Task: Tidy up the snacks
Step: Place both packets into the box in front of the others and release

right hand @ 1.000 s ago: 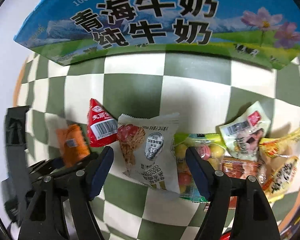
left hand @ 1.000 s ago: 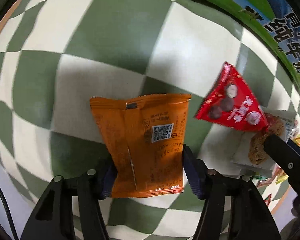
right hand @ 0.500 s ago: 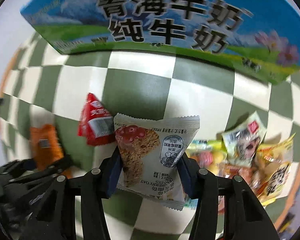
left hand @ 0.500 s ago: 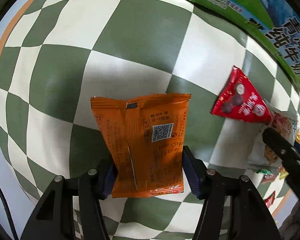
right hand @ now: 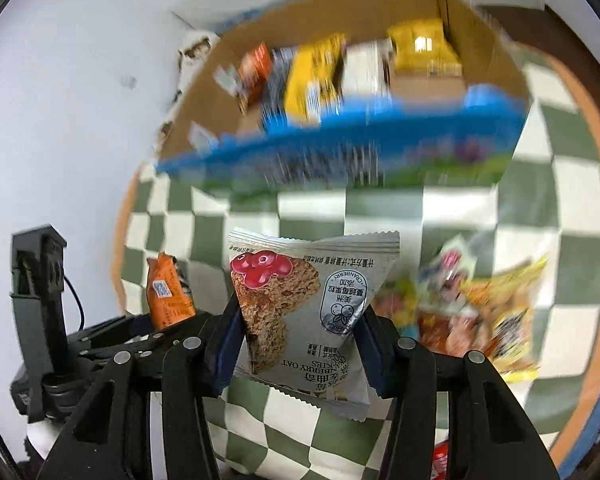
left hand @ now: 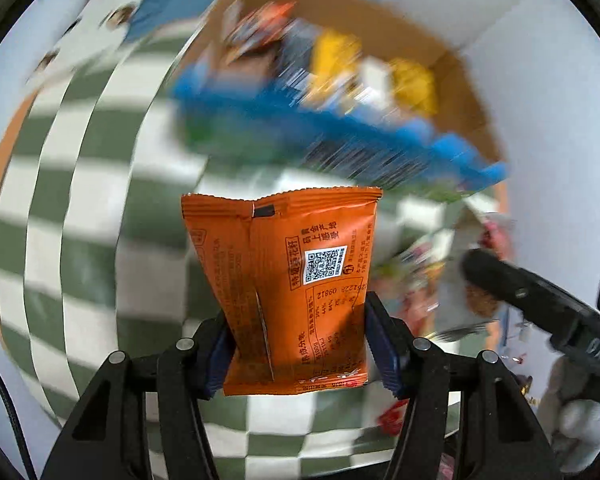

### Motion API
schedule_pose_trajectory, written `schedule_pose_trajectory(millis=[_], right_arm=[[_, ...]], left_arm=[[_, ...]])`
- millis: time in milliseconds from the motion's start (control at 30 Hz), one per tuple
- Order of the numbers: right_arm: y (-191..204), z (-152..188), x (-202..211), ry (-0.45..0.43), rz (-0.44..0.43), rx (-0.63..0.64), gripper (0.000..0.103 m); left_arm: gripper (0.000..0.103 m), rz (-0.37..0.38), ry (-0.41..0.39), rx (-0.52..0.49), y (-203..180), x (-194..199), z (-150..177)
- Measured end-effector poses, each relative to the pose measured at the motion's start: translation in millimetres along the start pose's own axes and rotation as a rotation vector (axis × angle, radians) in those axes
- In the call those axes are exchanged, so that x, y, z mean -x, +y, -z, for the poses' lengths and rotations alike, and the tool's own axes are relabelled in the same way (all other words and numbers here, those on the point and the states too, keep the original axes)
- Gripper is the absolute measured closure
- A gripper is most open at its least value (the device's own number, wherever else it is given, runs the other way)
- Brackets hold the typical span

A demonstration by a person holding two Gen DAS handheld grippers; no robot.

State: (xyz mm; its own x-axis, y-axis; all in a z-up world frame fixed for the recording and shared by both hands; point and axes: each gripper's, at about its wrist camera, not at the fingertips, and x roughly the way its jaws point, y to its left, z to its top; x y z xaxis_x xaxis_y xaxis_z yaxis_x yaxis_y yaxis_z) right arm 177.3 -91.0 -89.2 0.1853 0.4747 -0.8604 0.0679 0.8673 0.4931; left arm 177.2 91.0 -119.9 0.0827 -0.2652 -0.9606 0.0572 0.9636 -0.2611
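Note:
My left gripper point(left hand: 300, 344) is shut on an orange snack packet point(left hand: 292, 276) and holds it lifted above the checkered table. My right gripper point(right hand: 300, 344) is shut on a white cranberry oat cookie packet point(right hand: 312, 312), also lifted. The open milk carton box point(left hand: 340, 136) with several snacks inside stands ahead, blurred; it also shows in the right wrist view point(right hand: 340, 148). The right wrist view shows the left gripper point(right hand: 156, 328) with the orange packet point(right hand: 168, 296) at lower left. The left wrist view shows the right gripper's finger point(left hand: 516, 292) at right.
A green and white checkered cloth point(right hand: 480, 208) covers the round table. A pile of loose snack packets point(right hand: 472, 308) lies on the cloth to the right. A red packet point(left hand: 394, 418) lies low on the table. A white wall point(right hand: 72, 92) stands behind the box.
Both grippers have risen from the table with their packets and tilted up toward the open box. The right gripper closed on the cookie packet during this second.

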Motion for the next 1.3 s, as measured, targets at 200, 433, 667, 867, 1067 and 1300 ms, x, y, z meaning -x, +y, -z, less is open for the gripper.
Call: schedule_pose_trajectory(millis=[200,433,667,867,1067,1300], right_arm=[[8.3,-63.8,43.1,-0.08,0.053,0.068,0.049],[-24.4,-146.7,11.0,0.01,0.128,0.071,0.049],[-54.9,-174.7,-47.3,0.114,0.117,0.028,0.049],[-68.2,-173.1,-83.8,0.222,0.17,0.032,0.034],[-68.0,-174.2,-89.0,0.241,0.241,0.031,0.005],[-64.0,-171.8,-68.9,0.181,0.297,0.019,0.005]], left_arm=[[0.046,0.009,-0.03,-0.105,-50.5,19.4,-96.1],[0.046,0.007,0.148,-0.099,-60.7,-49.5,-186.5],[0.046,0.025,0.28,-0.065,-50.9,-104.1,-197.4],[0.039,0.038,0.374,-0.056,-48.4,-128.2,-187.7],[0.017,0.038,0.37,-0.061,-49.9,-125.6,-188.8],[0.017,-0.039,0.232,-0.083,-50.9,-74.9,-189.8]])
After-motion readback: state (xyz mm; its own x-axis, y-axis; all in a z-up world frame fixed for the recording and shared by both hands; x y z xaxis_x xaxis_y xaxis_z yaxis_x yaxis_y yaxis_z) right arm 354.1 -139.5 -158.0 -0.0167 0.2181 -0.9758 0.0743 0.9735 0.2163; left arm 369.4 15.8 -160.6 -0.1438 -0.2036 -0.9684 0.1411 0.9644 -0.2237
